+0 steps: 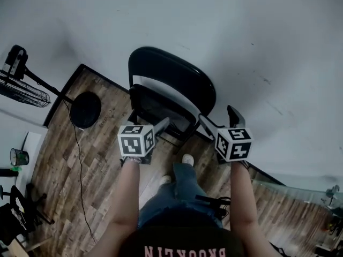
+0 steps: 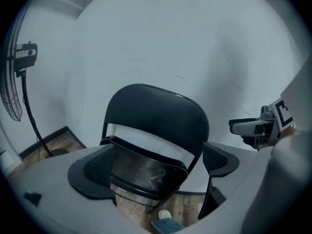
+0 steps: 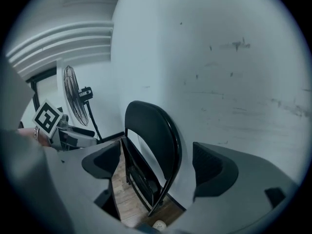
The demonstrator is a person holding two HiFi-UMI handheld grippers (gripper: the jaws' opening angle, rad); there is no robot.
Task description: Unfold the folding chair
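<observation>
A black folding chair (image 1: pixel 169 92) stands folded flat, leaning against the white wall. Both grippers hover in front of it, just short of its seat. My left gripper (image 1: pixel 159 127) is open at the chair's left side, and in the left gripper view the chair (image 2: pixel 156 126) shows beyond its spread pads (image 2: pixel 92 172), untouched. My right gripper (image 1: pixel 221 119) is open by the chair's right edge. In the right gripper view the chair (image 3: pixel 151 145) appears edge-on between the pads (image 3: pixel 209 162), with a gap on both sides. Each gripper also sees the other (image 2: pixel 253 127) (image 3: pixel 68 135).
A standing fan (image 1: pixel 24 87) with a round base (image 1: pixel 86 110) stands left of the chair, its cable (image 1: pixel 80 165) trailing over the wood floor. The person's shoes (image 1: pixel 187 159) are just before the chair. A glass surface (image 1: pixel 289 197) lies at the lower right.
</observation>
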